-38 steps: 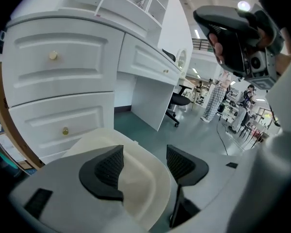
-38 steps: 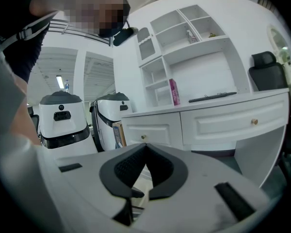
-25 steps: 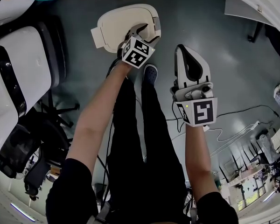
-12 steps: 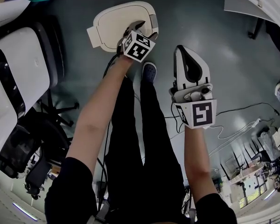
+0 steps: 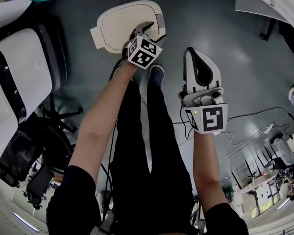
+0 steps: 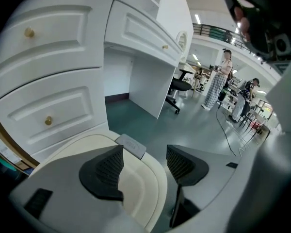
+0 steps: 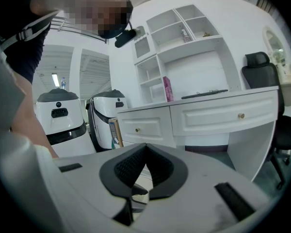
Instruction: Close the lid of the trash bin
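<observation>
The cream trash bin (image 5: 118,24) stands on the grey-green floor at the top middle of the head view, its lid (image 6: 138,191) lying flat with a grey latch (image 6: 131,145) at the rim. My left gripper (image 5: 145,29) hangs right over the lid's near right edge, pointing down, open; in the left gripper view (image 6: 143,160) the cream lid shows between the two dark pads, and whether they touch it I cannot tell. My right gripper (image 5: 194,54) is held apart to the right, over bare floor, shut with nothing in it (image 7: 145,153).
White drawers (image 6: 48,96) stand just behind the bin. Two white rounded machines (image 5: 19,82) and a dark office chair (image 5: 49,131) crowd the left side. A cable (image 5: 245,126) runs across the floor at the right. The person's shoe (image 5: 157,75) is near the bin.
</observation>
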Demonstrator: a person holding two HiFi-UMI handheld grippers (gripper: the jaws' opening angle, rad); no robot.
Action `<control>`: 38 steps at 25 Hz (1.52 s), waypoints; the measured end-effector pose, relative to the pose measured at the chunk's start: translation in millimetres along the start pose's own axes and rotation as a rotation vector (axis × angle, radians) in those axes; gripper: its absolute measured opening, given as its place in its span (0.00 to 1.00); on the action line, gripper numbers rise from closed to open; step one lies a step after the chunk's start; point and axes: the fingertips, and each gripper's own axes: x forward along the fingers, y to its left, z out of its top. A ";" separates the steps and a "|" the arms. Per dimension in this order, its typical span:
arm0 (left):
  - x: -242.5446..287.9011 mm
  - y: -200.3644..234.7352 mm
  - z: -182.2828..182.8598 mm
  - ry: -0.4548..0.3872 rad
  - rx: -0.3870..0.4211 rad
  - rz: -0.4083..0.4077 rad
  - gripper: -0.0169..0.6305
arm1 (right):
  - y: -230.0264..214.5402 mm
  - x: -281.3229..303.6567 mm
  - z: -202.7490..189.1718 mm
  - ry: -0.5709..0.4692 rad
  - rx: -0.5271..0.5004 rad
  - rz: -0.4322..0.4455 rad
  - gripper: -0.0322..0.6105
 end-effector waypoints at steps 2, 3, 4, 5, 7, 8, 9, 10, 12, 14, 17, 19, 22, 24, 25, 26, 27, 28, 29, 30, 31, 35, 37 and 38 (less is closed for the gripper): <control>-13.9 -2.6 13.6 -0.072 -0.026 0.002 0.47 | -2.6 -2.3 1.8 -0.003 -0.001 -0.008 0.06; -24.0 -3.1 21.0 -0.109 -0.047 0.006 0.47 | -3.1 -3.9 4.1 -0.006 -0.001 -0.012 0.06; -36.1 -3.4 28.6 -0.145 -0.067 0.012 0.47 | -2.9 -5.7 7.7 -0.009 -0.001 -0.014 0.06; -50.0 -3.3 36.7 -0.181 -0.087 0.021 0.47 | -2.0 -7.7 12.7 -0.013 -0.002 -0.016 0.06; -83.2 -1.9 54.7 -0.260 -0.138 0.042 0.47 | 2.2 -11.8 26.7 -0.023 -0.008 -0.012 0.06; -102.2 -0.7 64.5 -0.302 -0.168 0.054 0.47 | 5.2 -14.2 35.6 -0.028 -0.012 -0.008 0.06; -122.7 0.6 75.2 -0.345 -0.200 0.067 0.47 | 8.7 -16.9 45.7 -0.034 -0.017 -0.003 0.06; -144.6 1.9 87.0 -0.390 -0.230 0.079 0.47 | 12.4 -19.9 57.1 -0.040 -0.023 0.003 0.06; -192.3 3.1 113.3 -0.485 -0.284 0.101 0.47 | 20.5 -27.2 82.2 -0.054 -0.037 0.017 0.06; -244.6 1.4 140.3 -0.582 -0.325 0.124 0.47 | 29.6 -37.1 108.0 -0.065 -0.049 0.032 0.06; -330.7 -5.9 179.4 -0.722 -0.359 0.152 0.47 | 47.4 -55.9 147.9 -0.080 -0.063 0.048 0.06; -390.5 -14.2 205.2 -0.806 -0.366 0.167 0.47 | 60.5 -69.3 175.2 -0.095 -0.067 0.056 0.06; -471.8 -30.0 239.1 -0.930 -0.371 0.185 0.47 | 75.8 -91.1 213.0 -0.120 -0.071 0.065 0.06; -515.5 -43.5 257.1 -0.992 -0.363 0.197 0.47 | 82.1 -108.4 234.3 -0.137 -0.073 0.064 0.06; -535.5 -50.9 264.6 -1.017 -0.355 0.203 0.47 | 85.0 -117.9 244.1 -0.144 -0.073 0.061 0.06; -555.0 -58.2 270.8 -1.040 -0.347 0.205 0.47 | 88.9 -127.9 253.9 -0.152 -0.073 0.057 0.06; -574.0 -65.4 275.2 -1.061 -0.338 0.206 0.47 | 94.0 -138.1 263.7 -0.162 -0.076 0.053 0.06; -592.4 -72.8 277.5 -1.075 -0.324 0.207 0.47 | 100.5 -148.7 273.2 -0.172 -0.082 0.049 0.06; -610.4 -80.5 277.7 -1.083 -0.303 0.211 0.47 | 108.4 -159.5 282.3 -0.183 -0.088 0.045 0.06; -628.6 -88.3 275.8 -1.086 -0.278 0.219 0.47 | 117.4 -170.3 290.9 -0.195 -0.092 0.043 0.06; -646.9 -95.6 272.9 -1.089 -0.254 0.228 0.47 | 126.5 -180.5 299.8 -0.208 -0.096 0.040 0.06; -713.6 -122.1 260.8 -1.133 -0.199 0.248 0.47 | 150.7 -220.7 336.0 -0.267 -0.118 0.017 0.06; -741.5 -144.3 243.2 -1.123 -0.187 0.270 0.47 | 164.3 -251.6 342.8 -0.274 -0.120 0.001 0.06; -752.8 -155.0 233.1 -1.108 -0.176 0.285 0.47 | 171.9 -266.9 345.9 -0.277 -0.123 -0.007 0.06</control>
